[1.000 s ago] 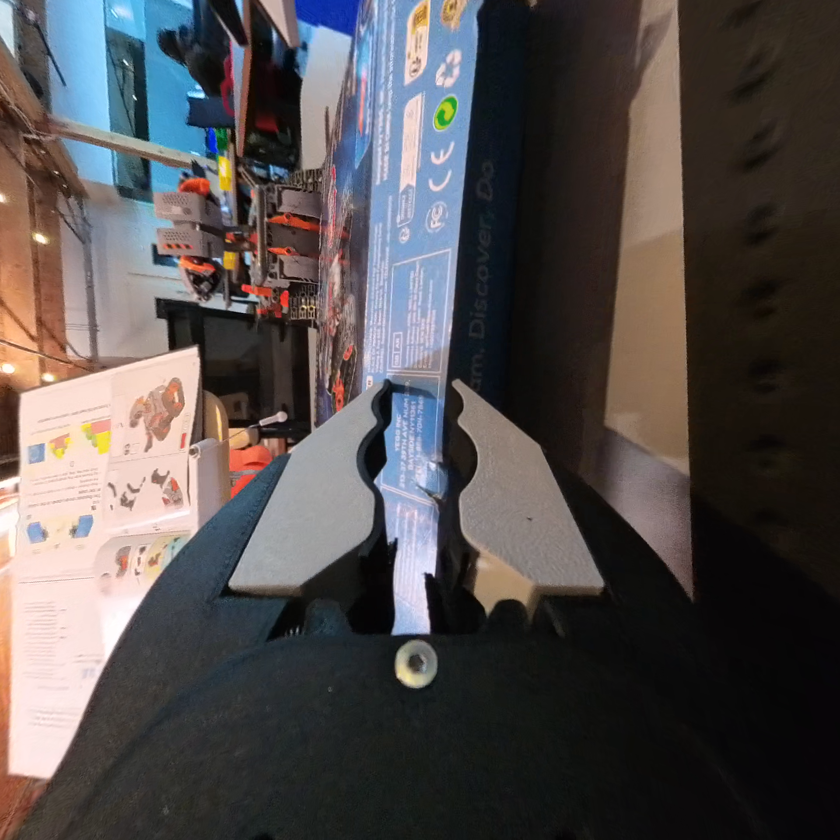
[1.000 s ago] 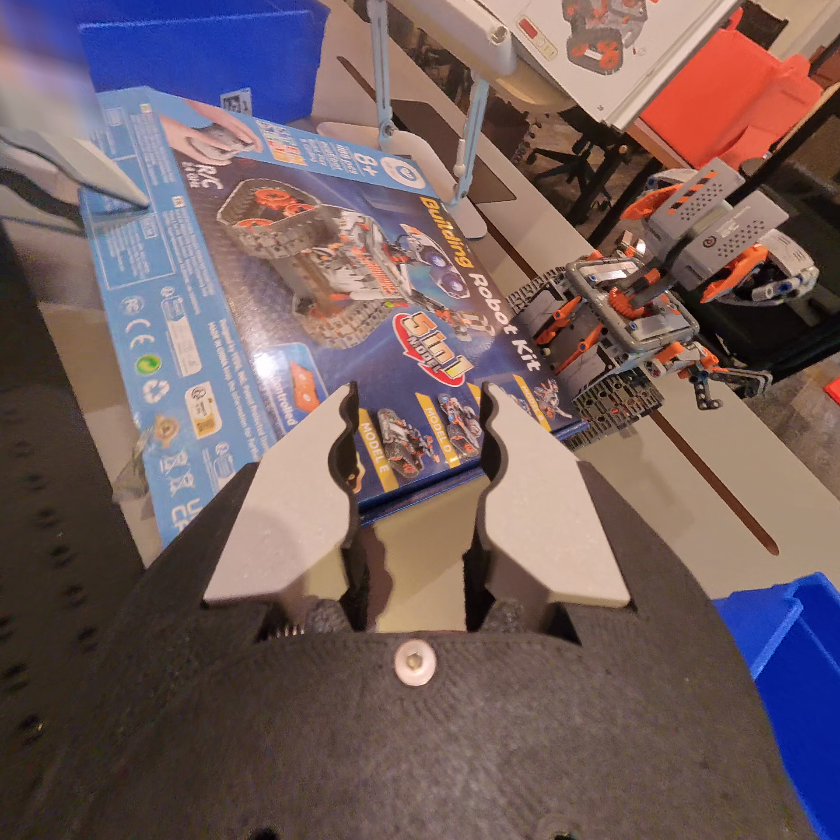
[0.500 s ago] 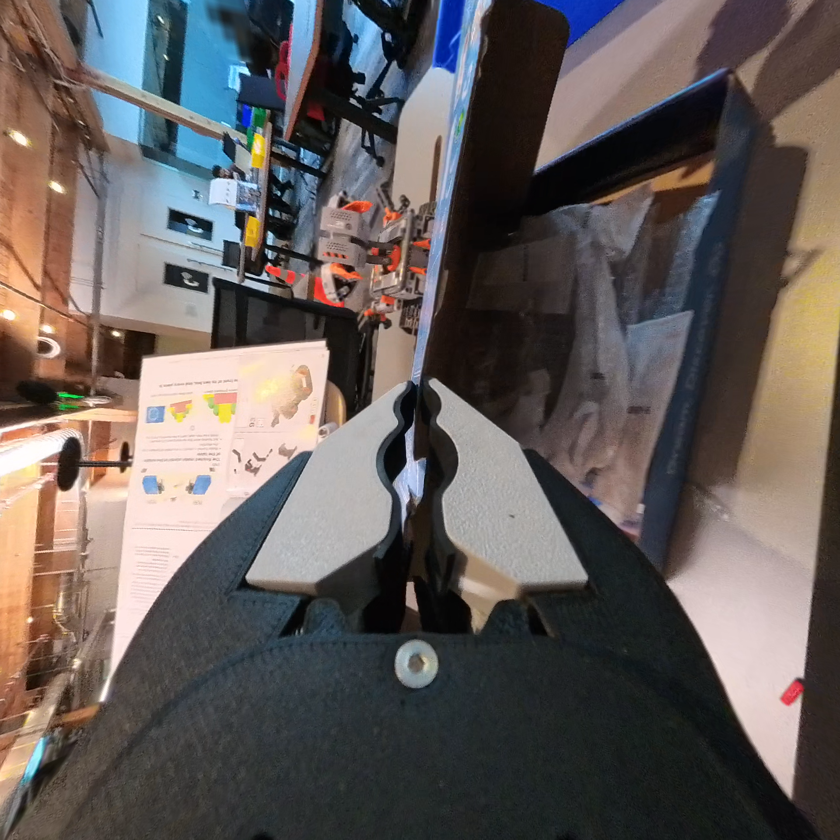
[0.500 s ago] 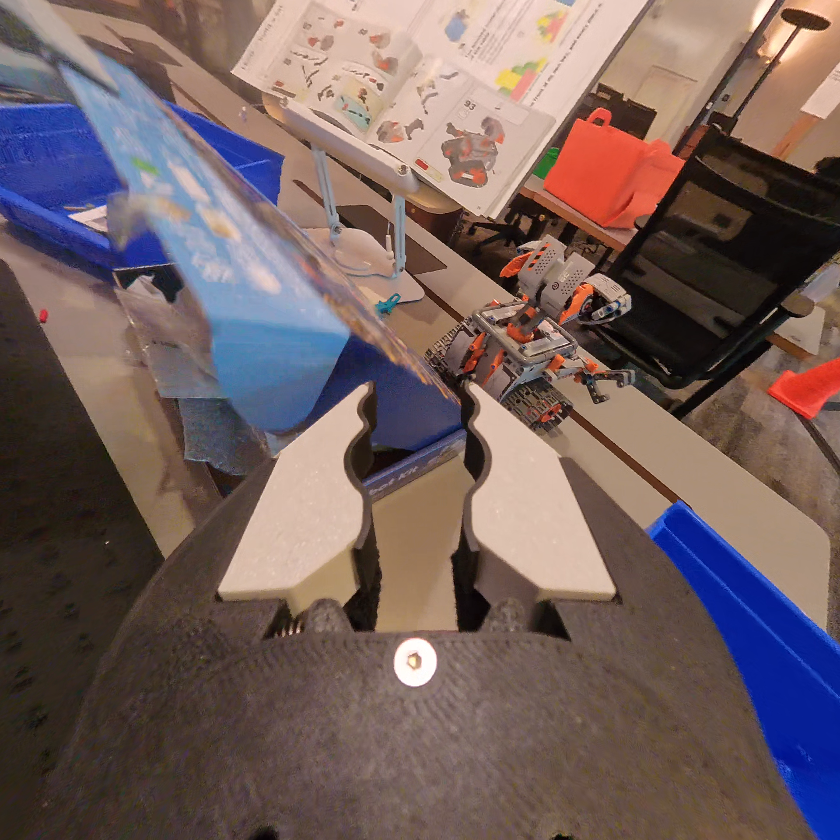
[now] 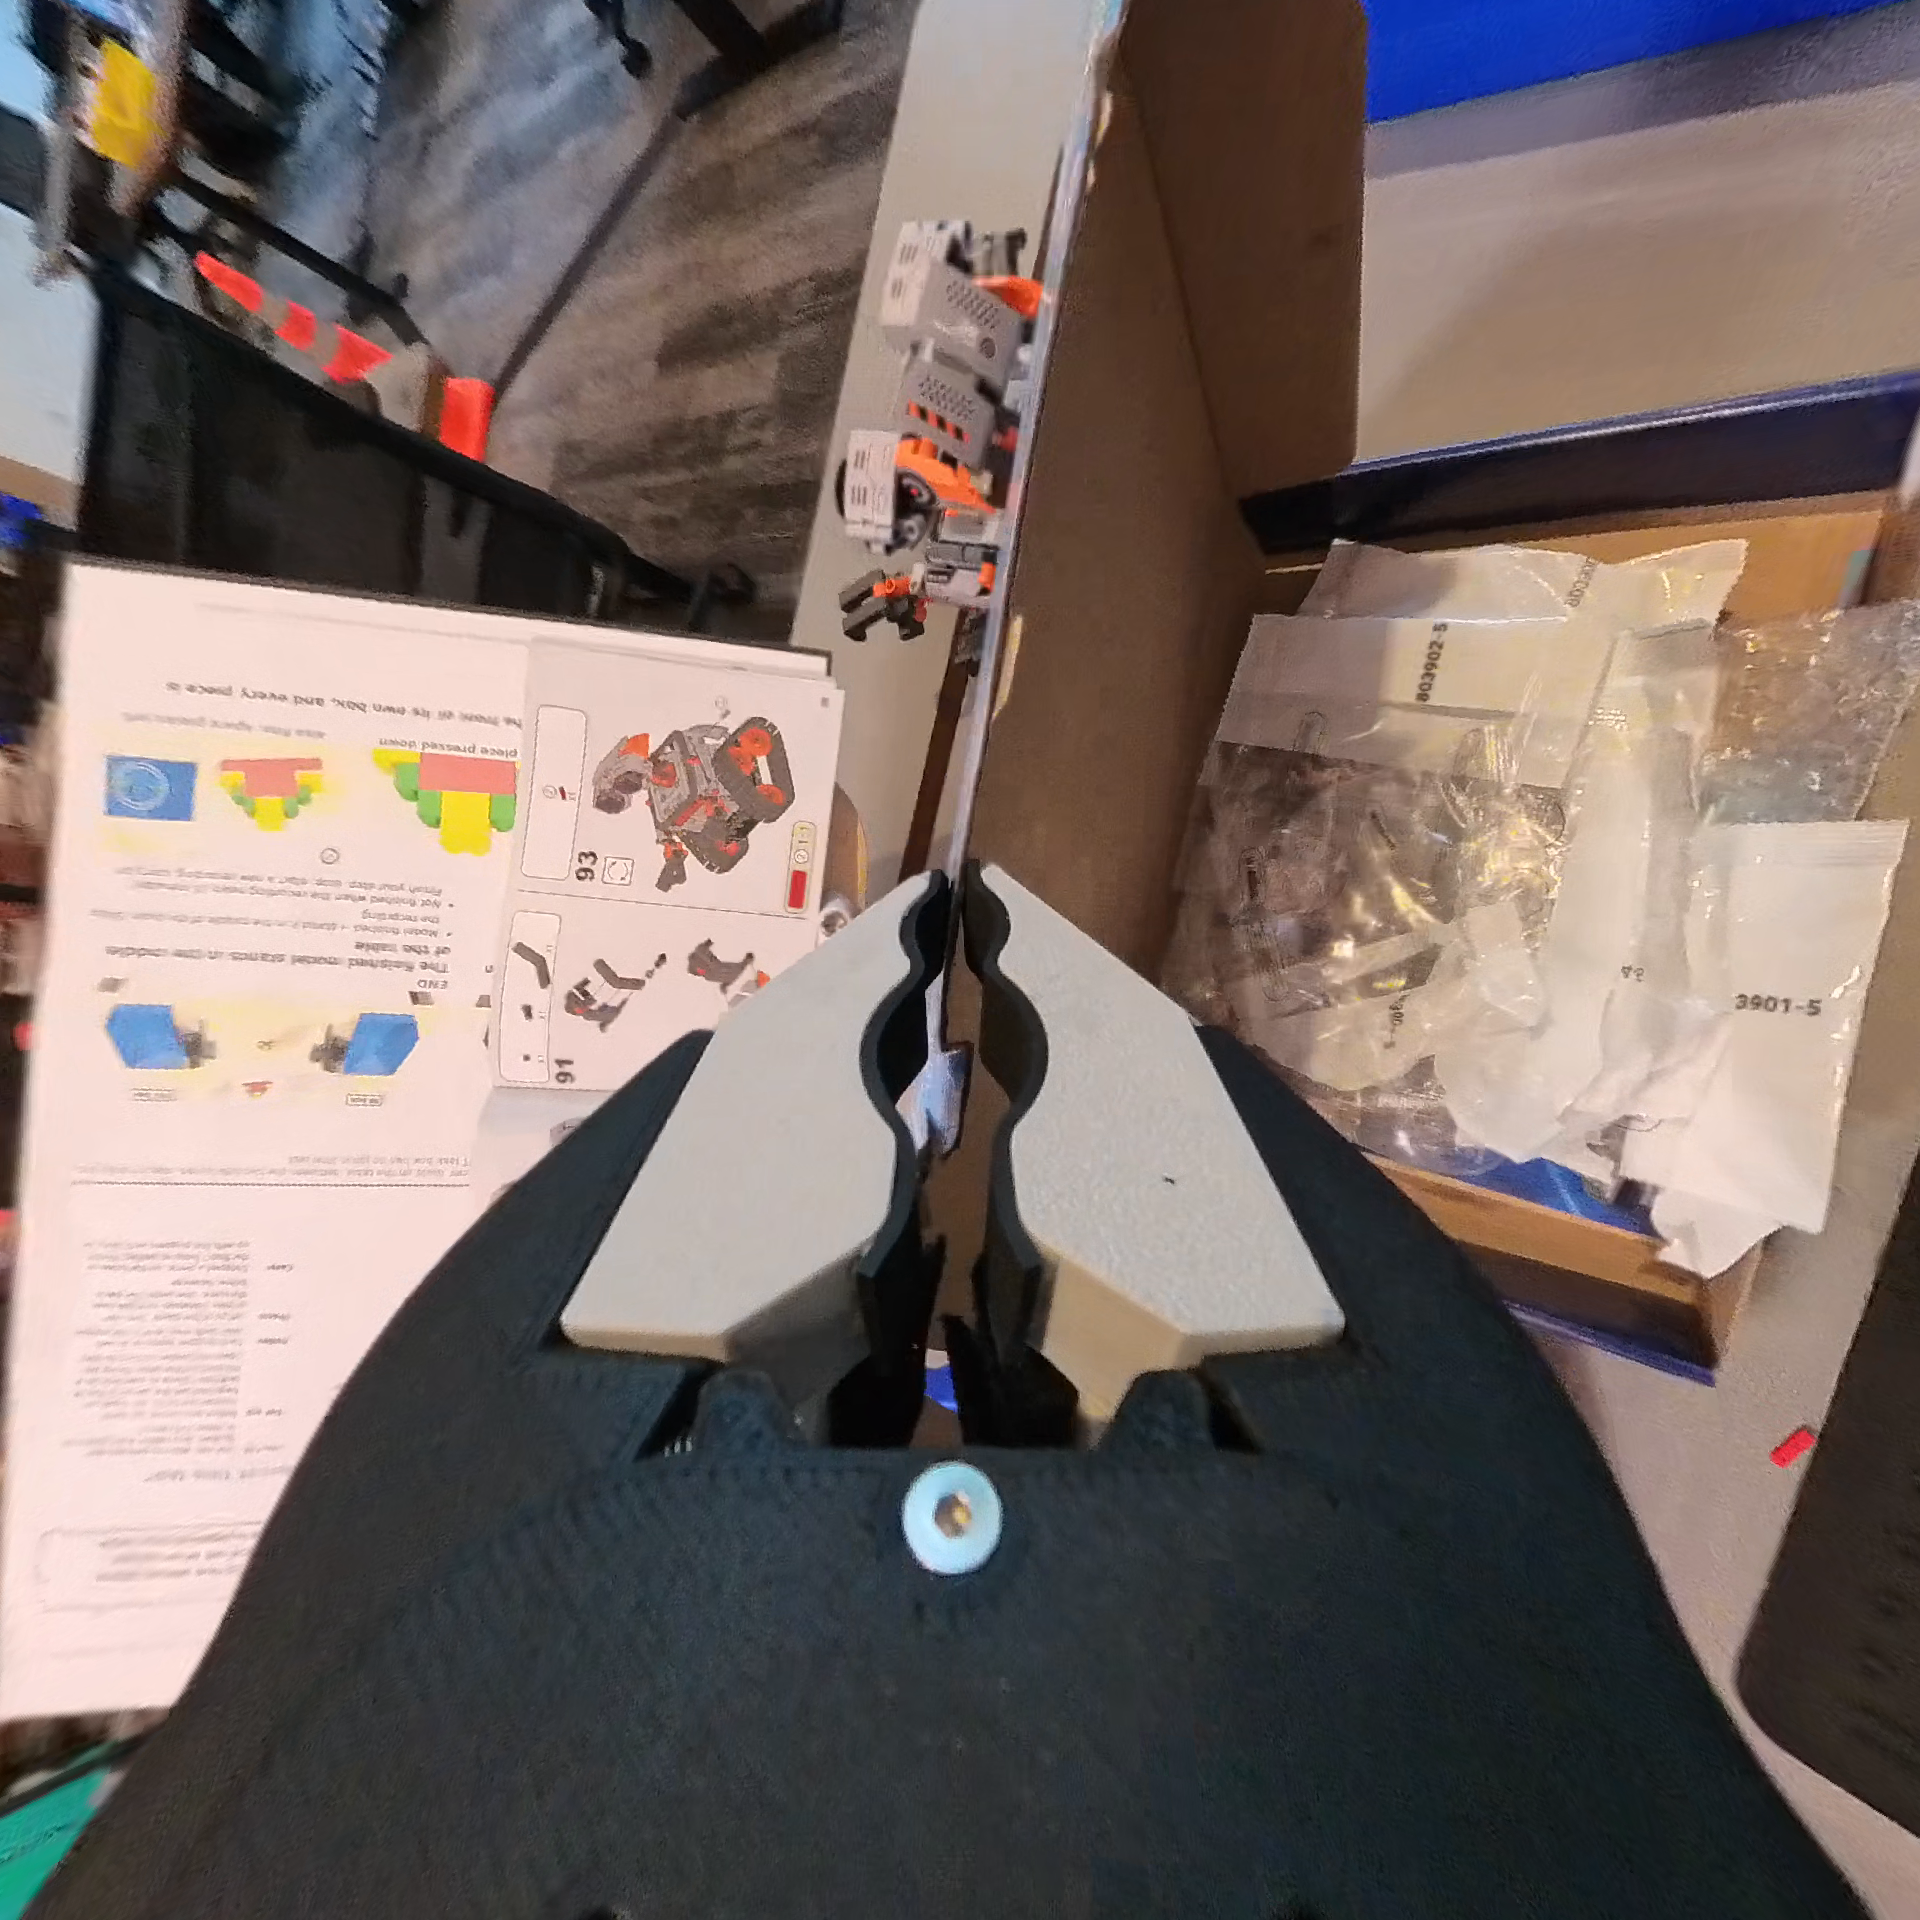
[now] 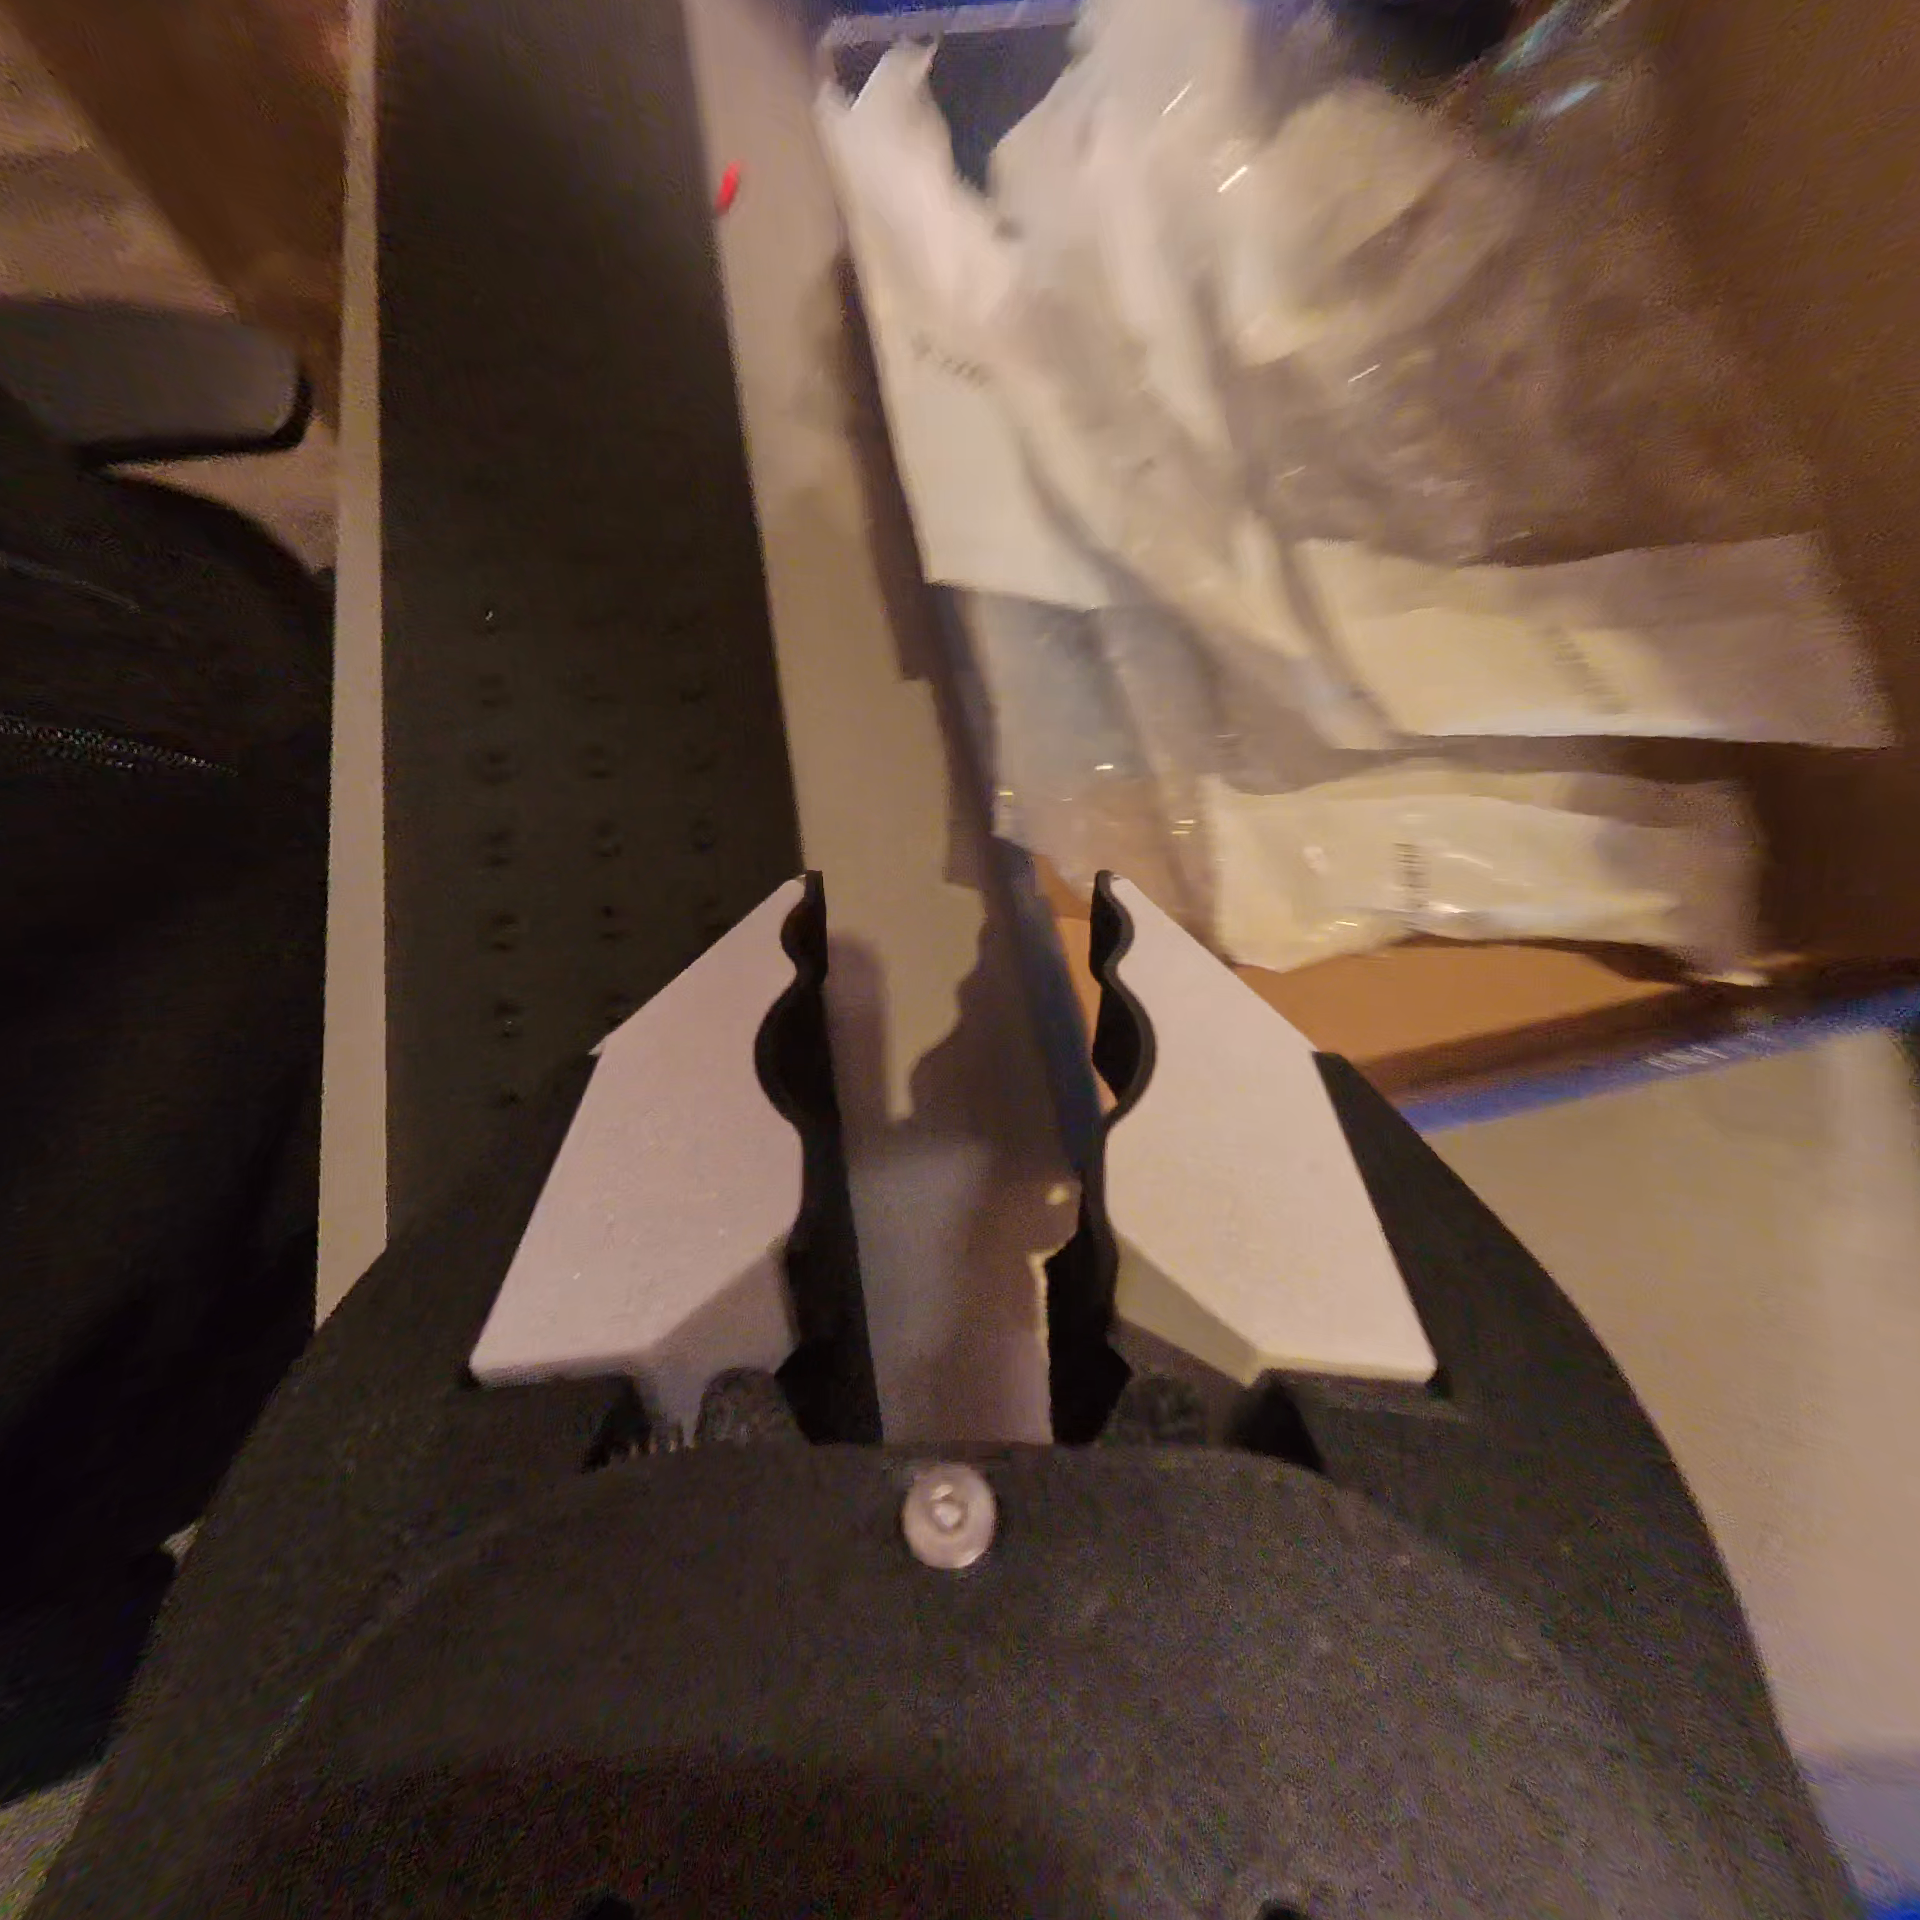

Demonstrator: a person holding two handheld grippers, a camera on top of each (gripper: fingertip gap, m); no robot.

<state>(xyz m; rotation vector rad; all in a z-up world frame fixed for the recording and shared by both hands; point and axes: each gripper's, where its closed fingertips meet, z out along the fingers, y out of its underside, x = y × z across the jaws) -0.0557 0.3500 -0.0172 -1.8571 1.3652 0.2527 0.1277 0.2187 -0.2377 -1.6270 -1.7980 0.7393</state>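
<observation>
My left gripper (image 5: pixel 956 883) is shut on the edge of the cardboard box lid (image 5: pixel 1174 436), which stands raised on edge, brown inside facing right. The open box bottom (image 5: pixel 1579 1288) lies to the right, filled with clear and white plastic bags (image 5: pixel 1538 904) of parts. My right gripper (image 6: pixel 958 883) is open and empty, hovering over the table just in front of the box's near edge (image 6: pixel 1558 1049). The bags also show in the right wrist view (image 6: pixel 1299 436), blurred. The brown inside of the lid fills that view's top right corner (image 6: pixel 1787 208).
An instruction booklet (image 5: pixel 395 914) stands on a holder at the left. A grey and orange brick robot (image 5: pixel 935 416) sits beyond the lid. A black perforated mat (image 6: pixel 561 520) lies along the table edge. A small red piece (image 5: pixel 1792 1446) lies near it. A blue bin (image 5: pixel 1621 42) is at the back. There is about 30 centimetres between the tips of the two grippers. My right gripper's tips are some 30 centimetres from the small red piece (image 5: pixel 1792 1446). My right wrist view (image 6: pixel 721 191) looks at it from another angle.
The left gripper has swung the lid up off the box, uncovering the bags. The right gripper has turned and dropped from facing the table's far side to the box's near edge, opening wider.
</observation>
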